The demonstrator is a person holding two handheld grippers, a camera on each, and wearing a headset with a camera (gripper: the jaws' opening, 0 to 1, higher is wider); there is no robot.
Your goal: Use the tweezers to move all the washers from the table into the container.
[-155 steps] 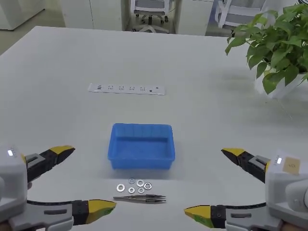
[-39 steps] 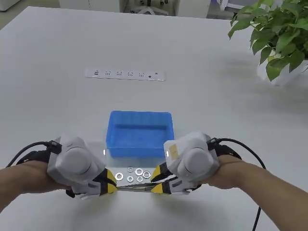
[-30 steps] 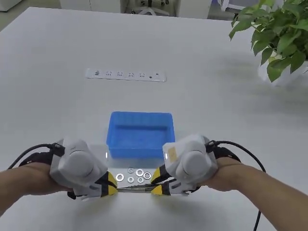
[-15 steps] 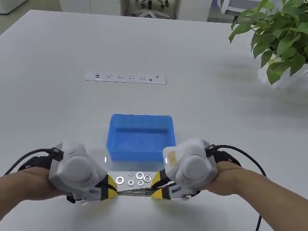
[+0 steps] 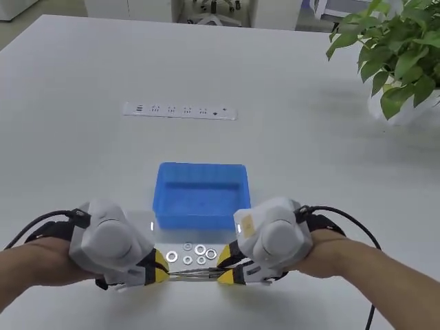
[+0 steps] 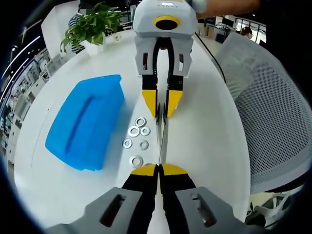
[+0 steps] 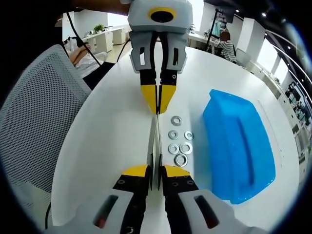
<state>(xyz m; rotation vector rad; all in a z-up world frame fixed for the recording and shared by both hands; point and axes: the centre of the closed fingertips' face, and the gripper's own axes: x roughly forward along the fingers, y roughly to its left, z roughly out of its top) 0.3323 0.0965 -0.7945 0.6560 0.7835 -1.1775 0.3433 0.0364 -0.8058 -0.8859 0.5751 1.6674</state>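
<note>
Head view: the blue container [image 5: 201,167] stands on the white table [image 5: 309,137], and I can make out nothing in it. Six washers [image 5: 192,254] lie in a loose cluster just in front of the container's near wall. The tweezers [image 5: 193,273] lie just beyond them, on the side away from the container and parallel to that wall. The left hand-held gripper [image 5: 159,265] and the right hand-held gripper [image 5: 225,269] meet the tweezers end-on, one at each end.

Left gripper view: the left hand-held gripper [image 6: 158,169] has its jaws closed onto one end of the tweezers [image 6: 162,139]. The right hand-held gripper [image 6: 162,106] faces it, jaws almost together on the other end. The washers [image 6: 138,136] sit between the tweezers and the container [image 6: 85,124].

Right gripper view: the right hand-held gripper [image 7: 155,170] is nearly shut with the tweezers [image 7: 154,141] between its jaws — only a thin gap remains. The left hand-held gripper [image 7: 157,103] opposite is pinched tight. The washers [image 7: 179,141] lie between the tweezers and the container [image 7: 239,141].

The step in hand looks like taking up the tool; no washer has reached the container. Next, I judge, the tweezers must be lifted and re-seated so one hand-held gripper can squeeze their arms — holding them by the ends will not close the tips.

About five seconds ago both hand-held grippers were wide open and well apart, on either side of the container's near wall, and the tweezers lay untouched. The washers and container lie as they did then.
</note>
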